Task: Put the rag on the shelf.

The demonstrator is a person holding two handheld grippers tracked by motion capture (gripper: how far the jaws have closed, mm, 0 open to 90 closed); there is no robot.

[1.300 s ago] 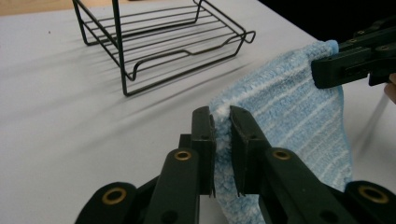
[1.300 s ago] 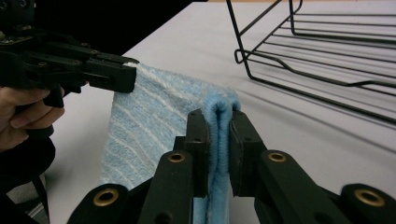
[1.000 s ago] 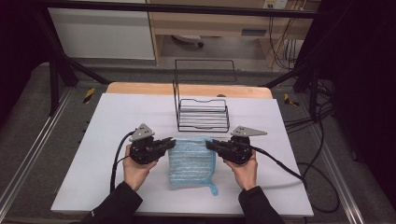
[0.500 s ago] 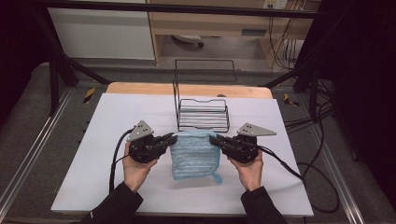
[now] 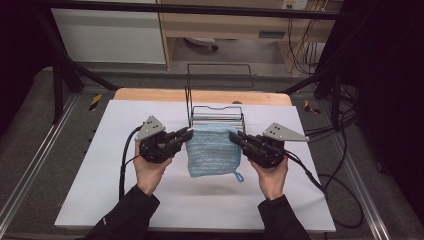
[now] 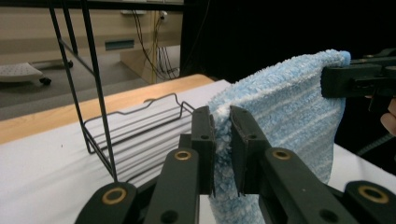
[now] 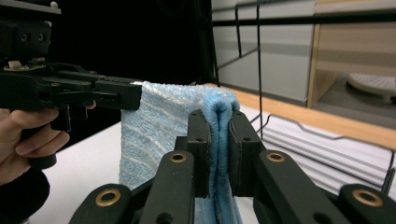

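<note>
A light blue striped towel [image 5: 213, 150] hangs in the air just in front of the black wire rack [image 5: 217, 117], stretched between two hand-held grippers. The left gripper [image 5: 187, 135] pinches the towel's upper left corner, its jaws pressed onto the cloth; the right gripper [image 5: 234, 136] pinches the upper right corner the same way. The towel's lower edge, with a small loop, dangles above the white table [image 5: 100, 175], on the person's side of the rack.
</note>
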